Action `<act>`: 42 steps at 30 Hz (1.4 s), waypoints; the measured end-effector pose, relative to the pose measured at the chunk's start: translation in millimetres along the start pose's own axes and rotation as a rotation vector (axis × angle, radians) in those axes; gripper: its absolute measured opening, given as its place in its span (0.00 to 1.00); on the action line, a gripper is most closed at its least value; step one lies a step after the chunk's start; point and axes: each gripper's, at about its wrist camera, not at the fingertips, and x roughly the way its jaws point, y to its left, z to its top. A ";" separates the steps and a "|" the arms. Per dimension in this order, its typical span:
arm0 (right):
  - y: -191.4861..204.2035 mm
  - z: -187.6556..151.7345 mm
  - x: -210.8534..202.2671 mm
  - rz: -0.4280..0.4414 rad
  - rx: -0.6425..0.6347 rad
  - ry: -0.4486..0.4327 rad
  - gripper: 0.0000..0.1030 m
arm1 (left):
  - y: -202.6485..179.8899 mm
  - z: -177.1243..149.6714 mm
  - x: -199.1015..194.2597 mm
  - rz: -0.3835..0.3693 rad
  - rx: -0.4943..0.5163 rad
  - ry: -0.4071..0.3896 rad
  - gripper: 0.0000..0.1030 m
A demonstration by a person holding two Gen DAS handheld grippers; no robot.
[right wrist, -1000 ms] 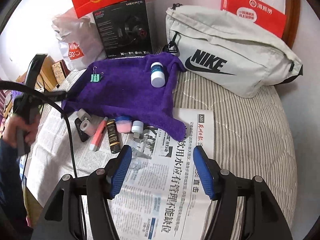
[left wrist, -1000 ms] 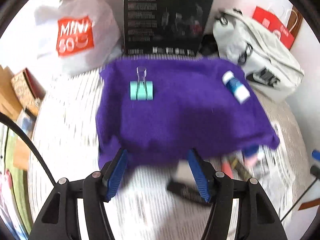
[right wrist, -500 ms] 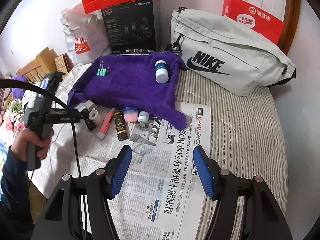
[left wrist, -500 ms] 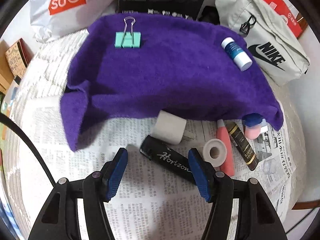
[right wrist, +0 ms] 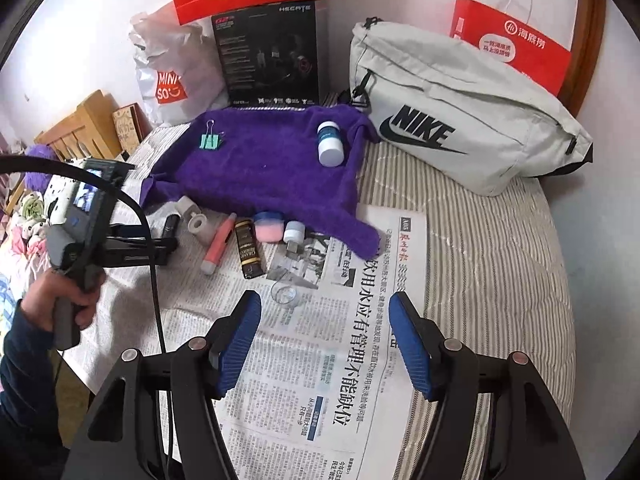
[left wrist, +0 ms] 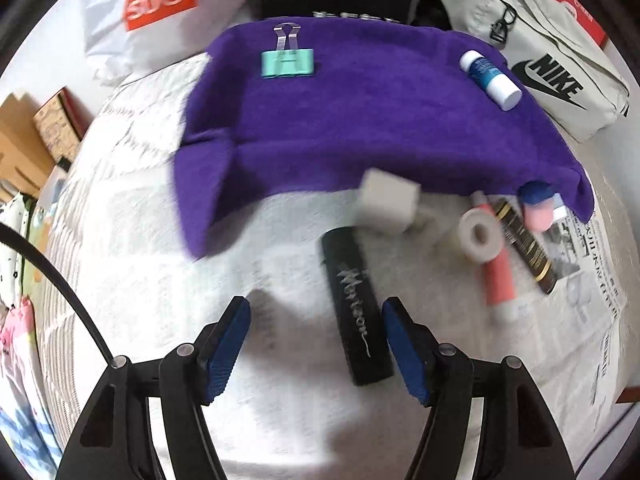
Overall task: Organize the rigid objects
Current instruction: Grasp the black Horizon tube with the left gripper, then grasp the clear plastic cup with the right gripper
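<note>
A purple towel lies on the newspaper-covered bed, with a green binder clip and a blue-and-white bottle on it. In front of it lie a black "Horizon" bar, a white charger block, a tape roll, a pink tube, a dark tube and a pink jar. My left gripper is open, with the near end of the black bar between its fingers. My right gripper is open and empty above the newspaper, behind a small clear cup.
A grey Nike bag lies at the right. A black box, a white Miniso bag and red bags stand along the wall. Cardboard boxes sit beyond the left edge. Striped bedding shows at the right.
My left gripper has moved forward and turned, so the black bar now runs lengthwise between its fingers. The right gripper has barely moved.
</note>
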 end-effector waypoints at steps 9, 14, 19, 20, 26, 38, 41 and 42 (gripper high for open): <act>1.8 3.6 24.9 0.020 0.011 0.044 0.64 | -5.9 -1.9 3.3 -0.020 0.041 -0.073 0.52; 3.2 4.1 34.9 0.020 0.013 0.063 0.64 | -13.3 -2.1 2.3 -0.053 0.054 -0.106 0.20; 3.2 -1.1 51.3 0.029 0.014 0.068 0.64 | -9.8 -5.7 0.1 -0.063 0.051 -0.121 0.20; 4.0 -2.5 56.3 0.024 0.008 0.068 0.64 | -5.2 -10.6 -2.5 -0.067 0.056 -0.121 0.20; 14.6 -11.8 90.2 0.036 -0.046 0.063 0.61 | 0.9 -14.7 -7.0 -0.083 0.064 -0.115 0.20; 34.3 -26.0 122.5 0.048 -0.108 -0.022 0.42 | -0.6 -15.1 -7.9 -0.080 0.082 -0.123 0.21; 35.7 -32.9 123.4 0.052 -0.124 -0.071 0.31 | -1.6 -15.5 -8.0 -0.075 0.085 -0.130 0.21; 34.5 -35.1 122.9 0.057 -0.118 -0.088 0.29 | -1.6 -15.7 -8.1 -0.075 0.084 -0.133 0.21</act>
